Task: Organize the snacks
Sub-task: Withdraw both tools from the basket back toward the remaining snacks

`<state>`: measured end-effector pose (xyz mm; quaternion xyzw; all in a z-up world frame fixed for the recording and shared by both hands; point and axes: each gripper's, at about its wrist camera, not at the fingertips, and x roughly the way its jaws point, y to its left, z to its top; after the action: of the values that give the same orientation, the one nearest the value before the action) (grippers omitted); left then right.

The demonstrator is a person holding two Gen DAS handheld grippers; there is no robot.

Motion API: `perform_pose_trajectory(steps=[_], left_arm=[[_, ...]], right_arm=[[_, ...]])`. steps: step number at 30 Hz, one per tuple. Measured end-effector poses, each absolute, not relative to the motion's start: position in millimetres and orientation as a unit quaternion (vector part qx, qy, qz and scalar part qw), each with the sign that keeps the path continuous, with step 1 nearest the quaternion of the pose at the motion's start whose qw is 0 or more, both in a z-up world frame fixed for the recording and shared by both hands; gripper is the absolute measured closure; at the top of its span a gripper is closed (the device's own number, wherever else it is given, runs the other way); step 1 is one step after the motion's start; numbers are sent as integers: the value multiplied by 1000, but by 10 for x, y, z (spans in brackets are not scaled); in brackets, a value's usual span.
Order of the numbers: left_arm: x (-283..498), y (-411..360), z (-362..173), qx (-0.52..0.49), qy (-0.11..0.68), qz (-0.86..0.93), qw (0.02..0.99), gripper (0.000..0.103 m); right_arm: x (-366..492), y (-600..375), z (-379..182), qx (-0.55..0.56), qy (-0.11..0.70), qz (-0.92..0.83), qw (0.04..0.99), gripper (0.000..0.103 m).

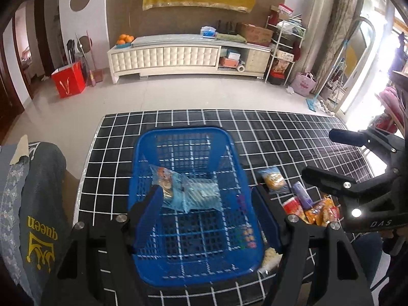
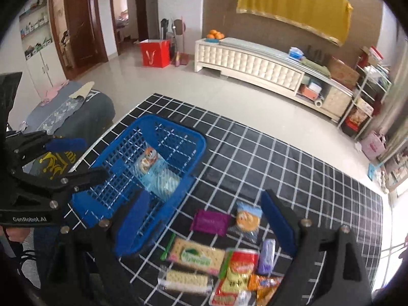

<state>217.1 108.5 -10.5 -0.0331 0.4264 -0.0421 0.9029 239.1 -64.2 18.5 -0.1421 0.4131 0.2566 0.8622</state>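
Observation:
A blue plastic basket (image 1: pixel 142 168) (image 2: pixel 196 140) sits on the black checked tablecloth and holds two clear-wrapped snack packs (image 1: pixel 188 191) (image 2: pixel 155 170). My left gripper (image 1: pixel 209 204) hangs open above the basket, nothing between its fingers. My right gripper (image 2: pixel 211 219) is open over the loose snacks right of the basket: a purple packet (image 2: pixel 210 221), a round biscuit pack (image 2: pixel 247 219), a cracker pack (image 2: pixel 196 255), a red-and-yellow packet (image 2: pixel 237 272), a lilac packet (image 2: pixel 267 255) and an orange packet (image 2: pixel 265 285). In each view the other gripper (image 1: pixel 321 155) (image 2: pixel 89 158) is visible, open.
The tablecloth (image 1: pixel 280 132) (image 2: pixel 293 173) covers a low table. A grey garment with yellow print (image 1: pixel 38 216) drapes a seat at the left. A white TV cabinet (image 1: pixel 188 56), a red bag (image 1: pixel 68 79) and a shelf rack (image 1: pixel 283 53) stand across the tiled floor.

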Motion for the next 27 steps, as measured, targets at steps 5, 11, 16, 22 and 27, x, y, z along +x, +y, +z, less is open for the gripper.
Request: perform_pose_trajectory(steps=[5, 11, 16, 22, 27], left_arm=[[1979, 800, -32, -19, 419, -47, 907, 34], [1781, 407, -75, 7, 419, -64, 906, 34], [1646, 100, -132, 19, 413, -93, 906, 34], [1576, -137, -280, 16, 413, -111, 904, 33], [1516, -296, -450, 46, 417, -121, 900, 15]], right_arm=[[2190, -978, 208, -126, 415, 234, 870, 11], [1998, -1381, 123, -100, 431, 208, 872, 11], [1850, -1704, 21, -81, 442, 190, 873, 11], [1735, -2041, -167, -57, 459, 172, 870, 11], [1620, -2190, -361, -48, 467, 170, 867, 11]])
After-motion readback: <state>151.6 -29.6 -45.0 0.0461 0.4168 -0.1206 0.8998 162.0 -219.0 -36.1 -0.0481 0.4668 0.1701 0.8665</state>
